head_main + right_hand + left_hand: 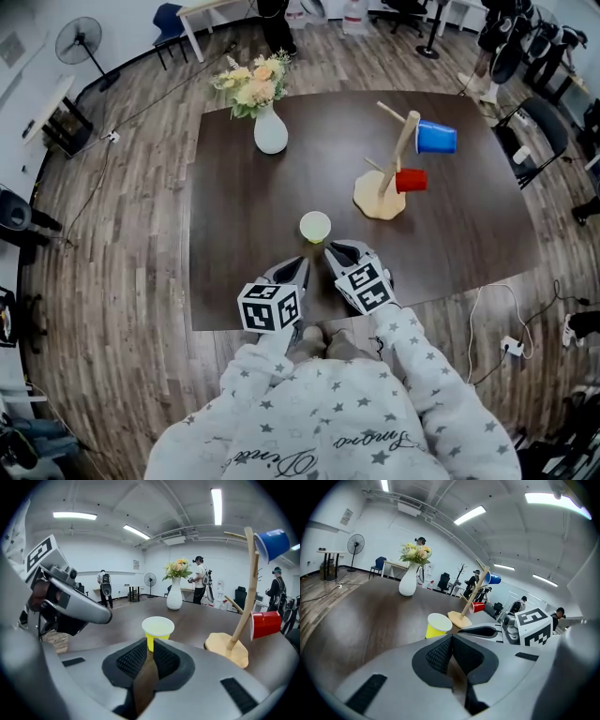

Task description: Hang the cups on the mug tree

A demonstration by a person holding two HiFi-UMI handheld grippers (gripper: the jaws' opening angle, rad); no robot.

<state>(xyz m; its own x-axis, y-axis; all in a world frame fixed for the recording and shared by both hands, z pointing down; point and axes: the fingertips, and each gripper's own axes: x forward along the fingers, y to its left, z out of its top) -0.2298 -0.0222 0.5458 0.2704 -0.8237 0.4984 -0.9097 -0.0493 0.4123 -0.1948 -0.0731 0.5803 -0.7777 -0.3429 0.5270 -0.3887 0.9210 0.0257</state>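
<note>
Upright yellow cup (315, 227) near mug tree (374, 199)

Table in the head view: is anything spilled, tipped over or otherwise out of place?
Nothing stands out. The yellow cup stands upright on the table, not yet hung; the blue cup and red cup hang on the mug tree, whose base lies flat; the vase is upright. No spill shows.

Ceiling strip lights (217, 506) above the desk (234, 281) give bright, even light and a soft sheen on it. Both gripper views bulge and darken toward their rims; nearby parts blur.
</note>
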